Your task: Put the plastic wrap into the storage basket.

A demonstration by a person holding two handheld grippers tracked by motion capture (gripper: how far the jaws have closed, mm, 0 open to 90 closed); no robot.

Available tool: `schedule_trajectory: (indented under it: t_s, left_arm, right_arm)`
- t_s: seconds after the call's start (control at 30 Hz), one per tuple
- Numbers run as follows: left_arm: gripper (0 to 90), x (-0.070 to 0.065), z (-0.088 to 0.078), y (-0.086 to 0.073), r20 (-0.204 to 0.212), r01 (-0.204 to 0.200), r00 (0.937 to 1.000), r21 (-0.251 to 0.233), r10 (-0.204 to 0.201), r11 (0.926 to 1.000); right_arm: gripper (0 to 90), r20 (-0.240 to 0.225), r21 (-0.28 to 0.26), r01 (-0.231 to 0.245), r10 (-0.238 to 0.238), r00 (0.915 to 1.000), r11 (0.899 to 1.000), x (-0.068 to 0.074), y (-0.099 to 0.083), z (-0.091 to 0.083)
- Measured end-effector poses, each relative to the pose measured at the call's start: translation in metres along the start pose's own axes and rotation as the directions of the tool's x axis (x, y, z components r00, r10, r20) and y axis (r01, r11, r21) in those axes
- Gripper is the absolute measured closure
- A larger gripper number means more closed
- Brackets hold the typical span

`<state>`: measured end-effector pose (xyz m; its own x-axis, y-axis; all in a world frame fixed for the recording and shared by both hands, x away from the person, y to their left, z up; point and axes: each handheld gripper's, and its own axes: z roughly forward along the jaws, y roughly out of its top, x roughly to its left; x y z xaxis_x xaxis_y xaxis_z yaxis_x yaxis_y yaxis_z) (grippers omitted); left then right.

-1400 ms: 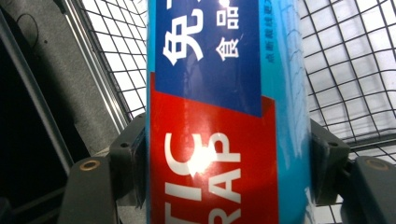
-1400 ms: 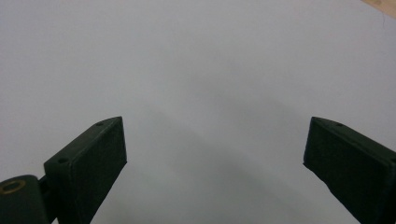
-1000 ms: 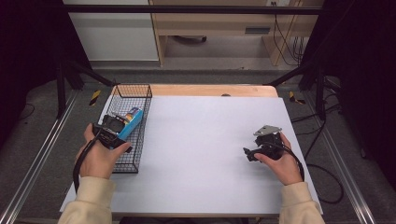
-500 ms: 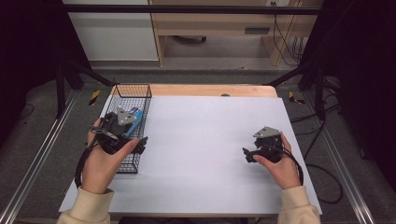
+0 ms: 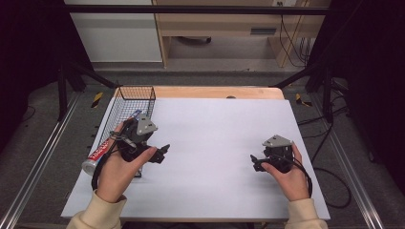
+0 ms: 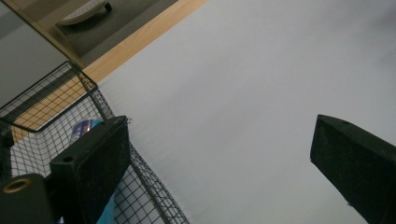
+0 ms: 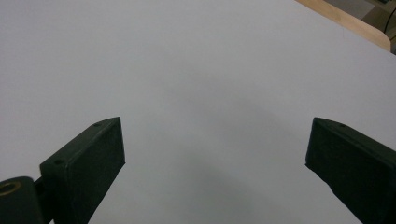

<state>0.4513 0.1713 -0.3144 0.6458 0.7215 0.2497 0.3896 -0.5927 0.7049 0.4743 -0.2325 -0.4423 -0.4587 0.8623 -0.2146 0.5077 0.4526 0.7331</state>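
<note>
- My left claw (image 5: pixel 161 153) has let go of the toothpaste tube (image 5: pixel 101 151) and I judge the drop-off step finished; the jaws stand wide apart with nothing between them, having just been opening.
- The tube lies lengthwise in the wire basket (image 5: pixel 125 91) at the left edge of the tabletop (image 5: pixel 215 138), its cap end toward me and its far end partly behind my left hand (image 5: pixel 119 169). In the left gripper view I see a blue bit of it through the basket mesh (image 6: pixel 46 121), just past my near jaw.
- My right claw (image 5: pixel 254 162) hovers over bare white tabletop at the right, jaws apart and empty; the right gripper view shows blank surface between them.
- Against the frame from a second ago: my left claw was then down in the basket around the tube. Now it is out, turned to point toward the middle of the tabletop, sitting beside the basket's near corner. The right hand has barely shifted.
- Next move, as I judge it: clear my left hand of the basket rim without snagging the wire, and bring both claws to rest over the open tabletop.
</note>
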Motion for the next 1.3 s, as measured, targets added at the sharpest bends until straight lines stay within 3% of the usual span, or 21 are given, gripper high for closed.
schedule_trajectory:
  t_s: [0.2,0.63,0.93,1.13,1.3]
  left_arm:
    - [4.9,-0.011,0.008,0.003,0.053,-0.032,0.998,-0.021,0.033,0.9992]
    - [4.9,-0.027,0.03,-0.005,0.111,-0.058,0.9918,-0.051,0.063,0.997]
    - [5.1,-0.043,0.06,-0.014,0.103,-0.143,0.9845,-0.003,0.142,0.9898]
    - [5.2,-0.05,0.078,-0.02,0.132,-0.16,0.9789,0.018,0.156,0.987]
    - [5.3,-0.053,0.093,-0.027,0.141,-0.172,0.9755,0.009,0.169,0.985]
  right_arm:
    - [4.9,0.018,-0.007,-0.008,0.008,0.9998,1.0,0.0,-0.007,-0.006]
    - [4.8,0.057,-0.003,-0.027,0.027,0.998,1.0,-0.003,-0.022,-0.017]
    - [4.9,0.059,0.009,-0.038,0.038,0.9975,0.999,-0.004,-0.027,-0.018]
    - [4.9,0.064,0.014,-0.035,0.034,0.9974,0.999,-0.005,-0.028,-0.019]
    - [4.9,0.063,0.016,-0.034,0.033,0.9975,0.999,-0.006,-0.03,-0.018]
